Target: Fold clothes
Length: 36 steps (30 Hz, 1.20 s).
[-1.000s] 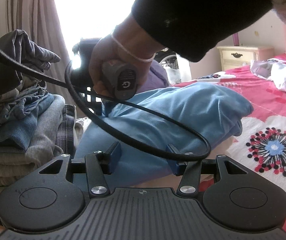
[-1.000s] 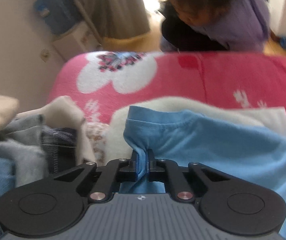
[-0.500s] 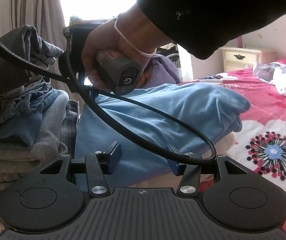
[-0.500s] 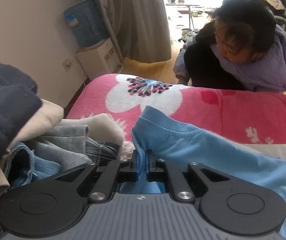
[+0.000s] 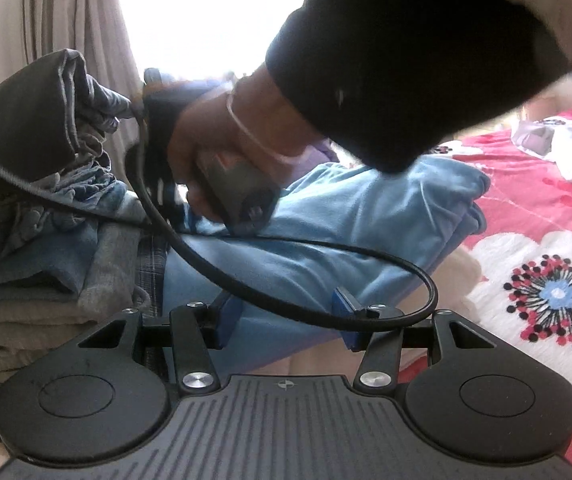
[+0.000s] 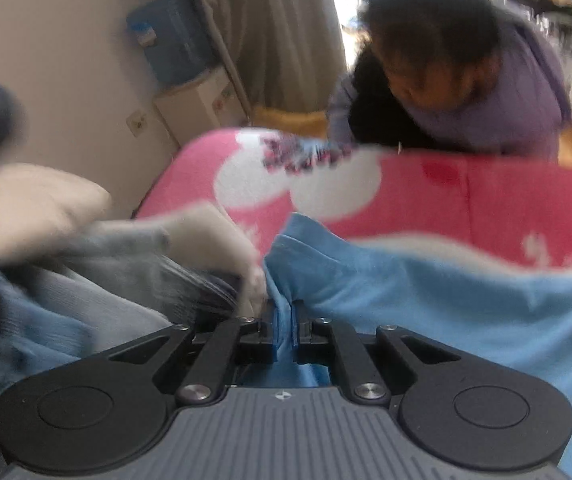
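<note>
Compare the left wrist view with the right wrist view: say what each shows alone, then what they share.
Left wrist only: the open left claw, a looping black cable, the person's hand gripping the other tool's handle, a crumpled white garment.
Right wrist only: the right claw shut on cloth, a blue water bottle, a child in purple.
Both: the light blue shirt, the pink flowered bedspread, the stacked clothes pile.

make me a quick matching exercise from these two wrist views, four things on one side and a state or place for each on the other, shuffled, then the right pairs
Things
1. left gripper
2. right gripper
3. black cable
4. stack of clothes

States or places
A. shut on the light blue shirt
B. piled left of the shirt
C. open, holding nothing
D. loops across in front of the shirt

Pairs: 1-C, 2-A, 3-D, 4-B
</note>
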Available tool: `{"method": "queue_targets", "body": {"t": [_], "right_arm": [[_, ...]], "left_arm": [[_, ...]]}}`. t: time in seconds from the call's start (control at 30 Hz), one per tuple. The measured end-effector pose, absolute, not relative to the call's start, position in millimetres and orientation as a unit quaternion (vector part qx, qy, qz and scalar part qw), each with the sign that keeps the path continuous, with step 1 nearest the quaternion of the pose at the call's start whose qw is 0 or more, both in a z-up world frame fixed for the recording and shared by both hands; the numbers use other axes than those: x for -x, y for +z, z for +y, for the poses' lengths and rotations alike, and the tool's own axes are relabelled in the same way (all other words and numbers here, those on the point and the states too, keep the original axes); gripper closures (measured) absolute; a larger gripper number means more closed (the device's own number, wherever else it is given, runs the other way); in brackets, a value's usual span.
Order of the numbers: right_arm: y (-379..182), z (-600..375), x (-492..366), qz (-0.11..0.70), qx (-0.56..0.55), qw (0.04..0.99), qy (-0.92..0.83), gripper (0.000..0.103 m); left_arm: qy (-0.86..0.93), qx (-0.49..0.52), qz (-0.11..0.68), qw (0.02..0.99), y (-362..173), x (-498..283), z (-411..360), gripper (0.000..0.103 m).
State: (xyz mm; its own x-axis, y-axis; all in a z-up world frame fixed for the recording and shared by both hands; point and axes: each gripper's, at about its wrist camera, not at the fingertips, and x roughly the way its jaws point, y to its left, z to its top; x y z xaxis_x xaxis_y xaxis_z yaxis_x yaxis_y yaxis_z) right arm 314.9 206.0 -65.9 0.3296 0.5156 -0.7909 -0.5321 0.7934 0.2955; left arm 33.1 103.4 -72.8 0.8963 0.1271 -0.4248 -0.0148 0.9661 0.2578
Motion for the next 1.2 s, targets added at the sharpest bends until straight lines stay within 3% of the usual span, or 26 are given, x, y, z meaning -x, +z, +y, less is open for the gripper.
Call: {"method": "queue_targets", "body": {"t": [0.07,0.17,0.2,0.27,0.43,0.5,0.63,0.7,0.9,1.2], "right_arm": [[-69,199,-317,0.482,-0.006,0.811,0.331,0.090],[-53,182,-320,0.472,-0.015,0.812,0.342,0.059],[-44,175,-321,0.467,-0.017,0.815,0.343,0.054],[-21,151,-325,0.444,-0.024,0.823,0.353,0.053],[27,82,-331,0.414,-0.013,0.839,0.352,0.055],[27,66,-331,0.429,0.010,0.828,0.361,0.068],[-11,57,-326,0.470,0.104,0.803,0.351,0.079],[-29,47,-334,0.464,0.109,0.825,0.303,0.093],[-16,1,-342,0.381,0.048,0.905,0.180,0.088],[70,-102,-231,0.243,0.011,0.918,0.312,0.088]], "left_arm": [[0.035,-0.130,0.225,0.965,-74,-34,102,0.053],[0.035,-0.138,0.224,0.964,-77,-35,99,0.053],[0.035,-0.140,0.224,0.964,-77,-35,98,0.053],[0.036,-0.137,0.225,0.964,-78,-37,97,0.053],[0.032,-0.137,0.226,0.964,-80,-39,98,0.053],[0.032,-0.141,0.226,0.963,-82,-37,100,0.053],[0.033,-0.151,0.227,0.962,-86,-38,100,0.053],[0.034,-0.157,0.227,0.960,-87,-35,101,0.053],[0.038,-0.170,0.229,0.958,-89,-32,101,0.053],[0.038,-0.185,0.225,0.956,-89,-28,97,0.053]]}}
